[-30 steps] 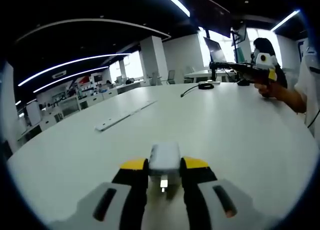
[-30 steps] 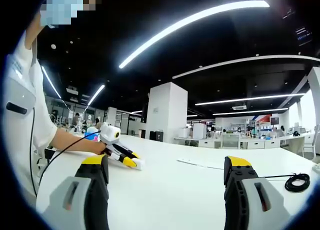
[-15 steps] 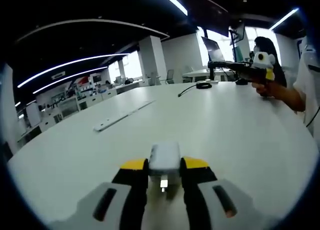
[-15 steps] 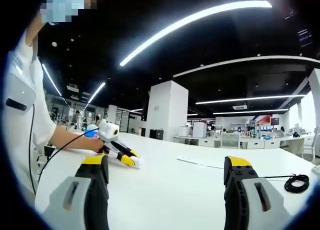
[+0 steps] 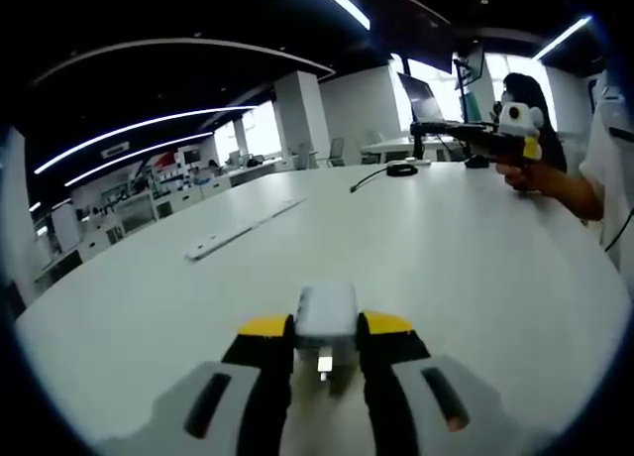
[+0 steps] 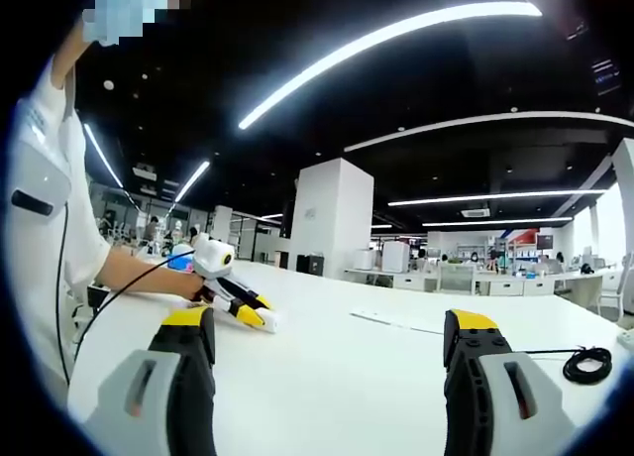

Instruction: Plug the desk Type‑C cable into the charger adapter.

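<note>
In the left gripper view, my left gripper is shut on a white charger adapter resting low on the white table. The black Type-C cable lies coiled at the table's far side; in the right gripper view the same cable lies at the right edge. My right gripper stands open and held above the table, nothing between its jaws. The right gripper also appears far right in the left gripper view, held by a hand. The left gripper with the adapter shows at left in the right gripper view.
A long flat white strip lies on the table to the left; the same strip shows mid-table in the right gripper view. A person in a white shirt stands at the table's edge. A laptop sits behind the cable.
The right gripper view has drifted slightly, and the right gripper in the left view has shifted a little leftward. The left gripper stays shut on the adapter.
</note>
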### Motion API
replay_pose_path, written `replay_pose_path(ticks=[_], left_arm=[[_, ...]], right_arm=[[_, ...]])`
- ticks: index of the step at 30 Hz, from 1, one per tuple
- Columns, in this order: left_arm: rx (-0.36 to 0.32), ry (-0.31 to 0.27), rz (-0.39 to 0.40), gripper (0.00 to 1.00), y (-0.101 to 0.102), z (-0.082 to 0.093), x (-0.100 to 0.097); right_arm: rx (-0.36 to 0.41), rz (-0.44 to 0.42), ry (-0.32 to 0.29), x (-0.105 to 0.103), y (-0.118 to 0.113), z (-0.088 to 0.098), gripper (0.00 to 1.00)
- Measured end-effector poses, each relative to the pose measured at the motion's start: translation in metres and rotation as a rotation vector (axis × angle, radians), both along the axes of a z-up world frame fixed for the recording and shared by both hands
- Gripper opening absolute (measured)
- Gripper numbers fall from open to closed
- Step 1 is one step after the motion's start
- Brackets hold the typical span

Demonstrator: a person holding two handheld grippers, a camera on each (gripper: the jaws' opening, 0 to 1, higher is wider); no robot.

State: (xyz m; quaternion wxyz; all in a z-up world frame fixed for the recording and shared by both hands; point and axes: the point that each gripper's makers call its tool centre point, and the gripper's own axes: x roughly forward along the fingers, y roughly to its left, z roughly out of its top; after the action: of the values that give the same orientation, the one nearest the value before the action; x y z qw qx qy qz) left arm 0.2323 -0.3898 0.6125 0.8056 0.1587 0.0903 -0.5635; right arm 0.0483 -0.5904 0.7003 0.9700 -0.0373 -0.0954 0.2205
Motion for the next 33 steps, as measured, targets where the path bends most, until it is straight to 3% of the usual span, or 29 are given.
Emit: replay_pose_path(ticks=[33], left_arm=[[-0.011, 0.012, -0.017, 0.25, -0.002, 0.000, -0.016]], right_arm=[[-0.015, 0.002, 0.004, 0.001, 0.001, -0.002, 0.98]])
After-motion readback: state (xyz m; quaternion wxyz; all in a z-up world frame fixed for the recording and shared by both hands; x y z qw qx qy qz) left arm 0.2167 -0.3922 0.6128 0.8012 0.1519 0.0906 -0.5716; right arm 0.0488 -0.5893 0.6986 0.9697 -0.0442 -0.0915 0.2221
